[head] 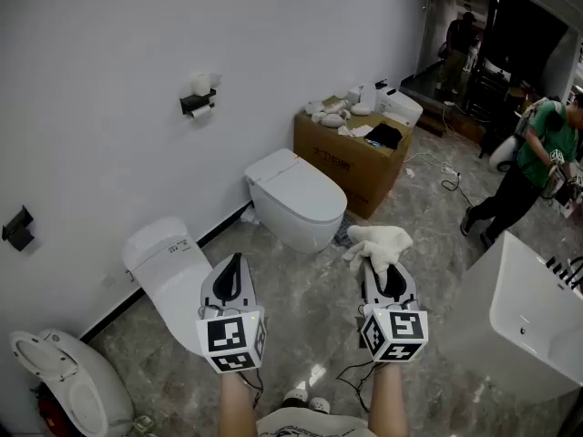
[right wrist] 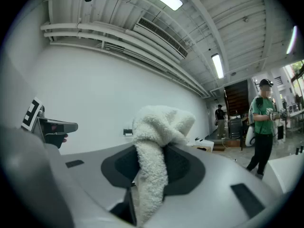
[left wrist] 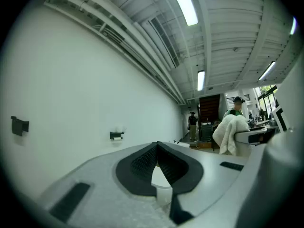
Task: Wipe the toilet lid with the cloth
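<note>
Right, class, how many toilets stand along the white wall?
3: far toilet beside the cardboard box, middle toilet by the left gripper, near toilet bottom-left. Others may be hidden.

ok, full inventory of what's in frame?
toilets: three, white, along the left wall
cardboard box: one, brown, by the wall past the toilets, small items on top
paper holder: one, black, on the wall
wall bracket: one, black, wall at left
tub: one, white, right edge
person in green top: one, far right
second person: one, dark clothes, far doorway
cloth: one, white, in right jaws
left hand-held gripper: grey, shut, empty
right hand-held gripper: grey, shut on cloth
</note>
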{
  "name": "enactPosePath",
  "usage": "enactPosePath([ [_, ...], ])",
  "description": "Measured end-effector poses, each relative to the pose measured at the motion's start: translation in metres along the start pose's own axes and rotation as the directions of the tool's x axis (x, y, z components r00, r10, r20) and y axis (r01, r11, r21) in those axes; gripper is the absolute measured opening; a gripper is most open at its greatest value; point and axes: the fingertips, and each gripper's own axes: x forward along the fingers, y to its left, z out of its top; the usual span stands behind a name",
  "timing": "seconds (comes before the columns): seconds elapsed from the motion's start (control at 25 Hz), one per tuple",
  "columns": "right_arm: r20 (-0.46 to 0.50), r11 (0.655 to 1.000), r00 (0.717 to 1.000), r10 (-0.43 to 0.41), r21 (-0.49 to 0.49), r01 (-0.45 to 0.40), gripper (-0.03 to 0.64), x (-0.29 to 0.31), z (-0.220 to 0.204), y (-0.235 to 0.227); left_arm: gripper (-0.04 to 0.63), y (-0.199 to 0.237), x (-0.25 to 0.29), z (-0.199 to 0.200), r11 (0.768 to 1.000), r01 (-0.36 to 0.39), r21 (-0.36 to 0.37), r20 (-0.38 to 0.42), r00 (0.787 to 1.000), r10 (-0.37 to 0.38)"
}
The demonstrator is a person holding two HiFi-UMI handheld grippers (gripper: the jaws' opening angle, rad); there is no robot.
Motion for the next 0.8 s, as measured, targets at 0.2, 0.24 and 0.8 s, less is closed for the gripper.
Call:
enactPosePath([
  [0.2, -0.006, 1.000, 1.000, -0.003, -0.002, 0.003, 0.115, 0.004, -0.001, -0.002, 0.008, 0.002, 0.005, 0.000, 1.000, 0.000, 0.000, -0.003, 1.000, 0.000],
  [0.24, -0.007, 1.000, 1.000, -0.004, -0.003, 0.004, 0.115, 0.005, -0.001, -0.002, 0.008, 0.002, 0.006, 0.000, 1.000, 0.001, -0.002, -0.004, 1.000, -0.001],
  [0.8, 0.001, 1.000, 1.000, -0.026, -0.002, 0.026, 0.118, 0.017, -0.006, -0.003, 0.008, 0.012, 0.016, -0.006, 1.000, -0.006, -0.009, -0.004, 1.000, 0.006],
])
